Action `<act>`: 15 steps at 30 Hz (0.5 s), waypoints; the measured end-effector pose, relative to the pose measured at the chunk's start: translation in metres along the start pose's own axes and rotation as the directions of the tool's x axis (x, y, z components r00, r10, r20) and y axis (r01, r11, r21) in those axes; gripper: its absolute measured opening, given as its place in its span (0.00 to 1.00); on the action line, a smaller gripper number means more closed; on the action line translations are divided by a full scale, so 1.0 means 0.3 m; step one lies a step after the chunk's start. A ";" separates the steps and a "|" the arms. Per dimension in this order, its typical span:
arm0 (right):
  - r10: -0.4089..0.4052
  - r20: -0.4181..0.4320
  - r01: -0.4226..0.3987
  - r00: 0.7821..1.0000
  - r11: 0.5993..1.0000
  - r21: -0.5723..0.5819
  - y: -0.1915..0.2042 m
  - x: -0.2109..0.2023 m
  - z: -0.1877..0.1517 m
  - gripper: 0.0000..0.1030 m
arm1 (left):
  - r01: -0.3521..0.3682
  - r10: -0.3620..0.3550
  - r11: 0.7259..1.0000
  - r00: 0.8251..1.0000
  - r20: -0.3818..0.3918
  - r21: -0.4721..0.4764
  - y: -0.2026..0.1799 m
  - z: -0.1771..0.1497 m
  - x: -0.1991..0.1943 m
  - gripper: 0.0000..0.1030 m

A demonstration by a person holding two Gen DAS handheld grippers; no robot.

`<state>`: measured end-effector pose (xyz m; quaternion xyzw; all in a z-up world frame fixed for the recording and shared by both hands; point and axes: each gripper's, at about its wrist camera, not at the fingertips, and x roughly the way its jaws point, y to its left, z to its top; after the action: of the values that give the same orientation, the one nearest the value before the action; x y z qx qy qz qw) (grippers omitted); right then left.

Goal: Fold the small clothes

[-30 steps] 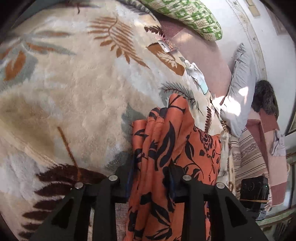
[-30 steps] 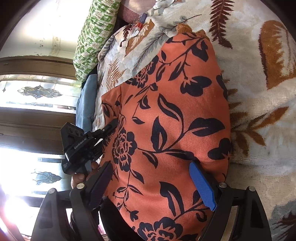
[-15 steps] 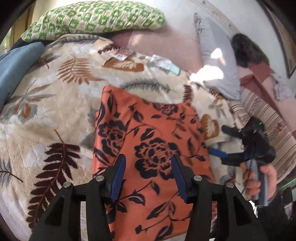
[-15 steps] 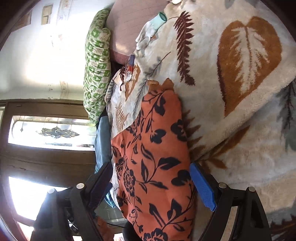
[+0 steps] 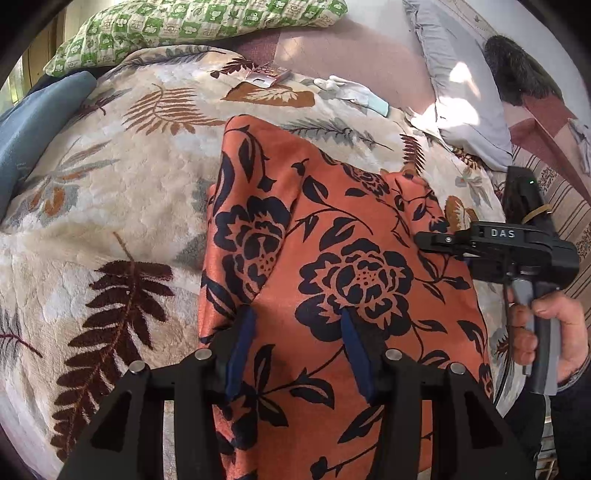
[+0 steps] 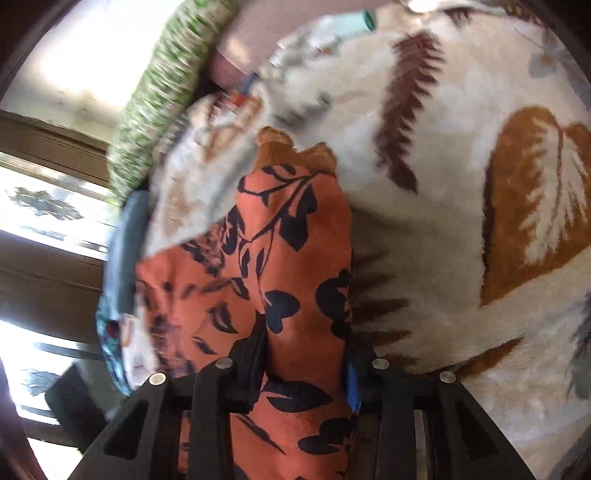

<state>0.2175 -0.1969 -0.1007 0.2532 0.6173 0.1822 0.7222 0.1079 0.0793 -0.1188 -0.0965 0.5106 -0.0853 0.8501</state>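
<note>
An orange garment with black flowers [image 5: 332, 258] lies on a cream leaf-patterned blanket [image 5: 110, 206]. Its left side is folded over. My left gripper [image 5: 297, 347] is open just above the garment's near edge and holds nothing. In the right wrist view my right gripper [image 6: 304, 354] has narrowed around a raised fold of the same garment [image 6: 295, 258] and grips its right edge. The right gripper also shows in the left wrist view [image 5: 495, 247], held by a hand at the garment's right side.
A green checked pillow [image 5: 207, 22] and a blue cloth [image 5: 33, 122] lie at the back left. A grey pillow [image 5: 454, 77] lies at the back right. A small white and teal item [image 5: 354, 94] lies beyond the garment. A window [image 6: 40, 206] is at the left.
My left gripper let go of the garment, opened and drew back. My right gripper closed in from wide open onto the garment's right edge and is moving, with blur.
</note>
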 end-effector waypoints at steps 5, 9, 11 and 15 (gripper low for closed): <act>0.112 0.059 -0.115 0.992 0.992 0.051 0.004 -0.119 -0.047 0.71 | -0.007 0.007 1.000 1.000 0.004 -0.007 0.001 -0.001 -0.002 0.49; 0.174 0.053 -0.178 0.983 0.980 0.084 -0.037 -0.220 -0.168 0.74 | 0.004 -0.003 1.000 1.000 0.003 -0.019 0.006 -0.001 -0.002 0.49; 0.202 0.004 -0.201 0.979 0.971 0.134 -0.075 -0.208 -0.247 0.74 | 0.006 -0.006 1.000 1.000 0.004 -0.020 0.007 -0.002 -0.001 0.49; 0.260 -0.084 -0.243 0.962 0.955 0.170 -0.082 -0.142 -0.370 0.74 | 0.012 -0.012 1.000 1.000 0.007 -0.026 0.010 -0.003 -0.002 0.49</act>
<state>0.0997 -0.2257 -0.0935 0.3764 0.6299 0.2363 0.6370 0.1069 0.0823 -0.1193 -0.1109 0.5082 -0.0832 0.8500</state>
